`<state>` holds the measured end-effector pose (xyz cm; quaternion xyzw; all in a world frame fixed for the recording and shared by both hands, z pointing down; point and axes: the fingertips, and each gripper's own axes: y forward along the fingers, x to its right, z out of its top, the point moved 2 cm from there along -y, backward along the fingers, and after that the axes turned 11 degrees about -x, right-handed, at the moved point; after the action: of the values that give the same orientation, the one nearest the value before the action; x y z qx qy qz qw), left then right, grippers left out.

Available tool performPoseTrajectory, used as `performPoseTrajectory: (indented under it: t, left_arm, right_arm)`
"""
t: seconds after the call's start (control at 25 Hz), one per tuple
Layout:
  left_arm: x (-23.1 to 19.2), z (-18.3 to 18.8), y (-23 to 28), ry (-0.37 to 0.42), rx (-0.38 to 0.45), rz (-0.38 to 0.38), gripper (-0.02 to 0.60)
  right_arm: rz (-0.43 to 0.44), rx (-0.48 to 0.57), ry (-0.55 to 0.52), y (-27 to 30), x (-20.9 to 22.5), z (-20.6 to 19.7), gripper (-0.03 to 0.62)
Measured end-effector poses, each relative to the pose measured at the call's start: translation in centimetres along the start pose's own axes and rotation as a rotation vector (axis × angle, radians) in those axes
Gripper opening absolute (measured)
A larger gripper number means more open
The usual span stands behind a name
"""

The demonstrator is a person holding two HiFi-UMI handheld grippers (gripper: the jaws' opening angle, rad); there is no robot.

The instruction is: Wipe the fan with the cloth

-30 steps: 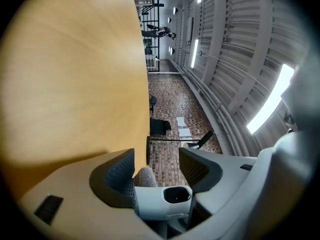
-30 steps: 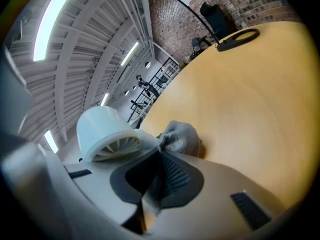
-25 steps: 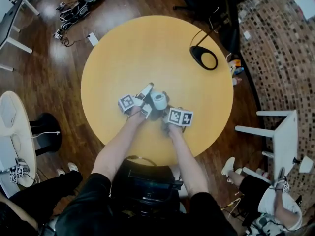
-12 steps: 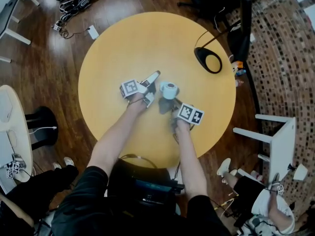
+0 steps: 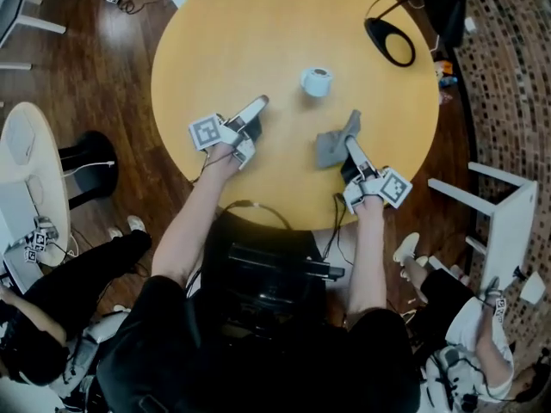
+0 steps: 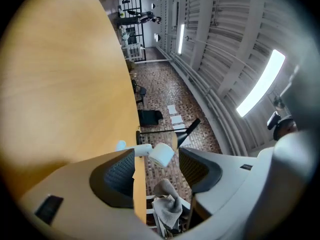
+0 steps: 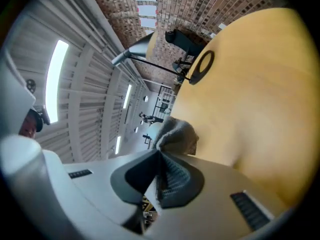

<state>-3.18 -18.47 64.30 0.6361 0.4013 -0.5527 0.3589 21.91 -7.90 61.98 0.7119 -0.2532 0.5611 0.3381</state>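
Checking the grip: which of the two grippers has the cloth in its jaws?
The right gripper: its jaws pinch the grey cloth; the left gripper stands open, empty.

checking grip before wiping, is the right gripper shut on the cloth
Shut. The right gripper has its jaws together, pinching the grey cloth.

Round yellow table (image 5: 258, 24) on a dark wood floor (image 5: 103, 67).
Small white fan (image 5: 316, 82) stands near the table's middle; black lamp (image 5: 389, 43) with ring-shaped base sits near the far right edge, well apart from it.
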Motion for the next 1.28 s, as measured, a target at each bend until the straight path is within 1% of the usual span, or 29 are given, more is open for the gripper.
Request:
performPoseTrajectory:
  t: [0.04, 0.16, 0.28, 0.4, 0.48, 0.64, 0.72, 0.88, 1.04, 1.16, 1.28]
  left_arm:
    - [1.3, -1.2, -0.8, 0.003, -0.001, -0.029, 0.259]
    - [5.2, -4.5, -3.3, 0.036, -0.022, -0.075, 0.259]
    - [9.0, -6.5, -4.9, 0.082, 0.001, -0.099, 0.259]
    - [12.6, -8.7, -5.4, 0.148, 0.013, -0.103, 0.259]
    - [14.5, -10.3, -6.0, 0.187, -0.002, -0.098, 0.259]
    - [17.2, -12.3, -8.5, 0.284, -0.053, -0.078, 0.259]
    - [18.2, -13.1, -9.2, 0.298, -0.075, -0.089, 0.259]
    - [19.5, -14.4, -9.7, 0.307, -0.116, -0.118, 0.249]
    - [20.2, -15.3, -10.1, 0.354, -0.167, -0.143, 0.249]
    - [19.8, -16.5, -11.8, 0.329, -0.204, -0.171, 0.249]
    - [19.0, -16.7, -14.8, 0.311, -0.209, -0.19, 0.248]
  right_arm:
    - [0.039, 0.004, -0.013, -0.9, -1.1, -0.7, 0.026]
    - [0.093, 0.005, -0.05, -3.2, -4.0, -3.1, 0.028]
    - [0.147, -0.004, -0.084, -4.9, -6.6, -4.6, 0.028]
    - [0.166, -0.025, -0.101, -7.2, -8.2, -6.1, 0.028]
    - [0.178, -0.038, -0.121, -8.1, -9.1, -7.4, 0.028]
    - [0.22, -0.06, -0.197, -7.5, -11.2, -9.8, 0.028]
    - [0.221, -0.057, -0.236, -7.4, -12.1, -10.7, 0.026]
    - [0.19, -0.021, -0.287, -8.0, -13.4, -12.6, 0.026]
    - [0.154, 0.015, -0.312, -8.4, -14.4, -14.3, 0.026]
    - [0.132, 0.04, -0.315, -8.0, -15.5, -16.4, 0.026]
    - [0.105, 0.052, -0.336, -7.0, -16.8, -19.4, 0.026]
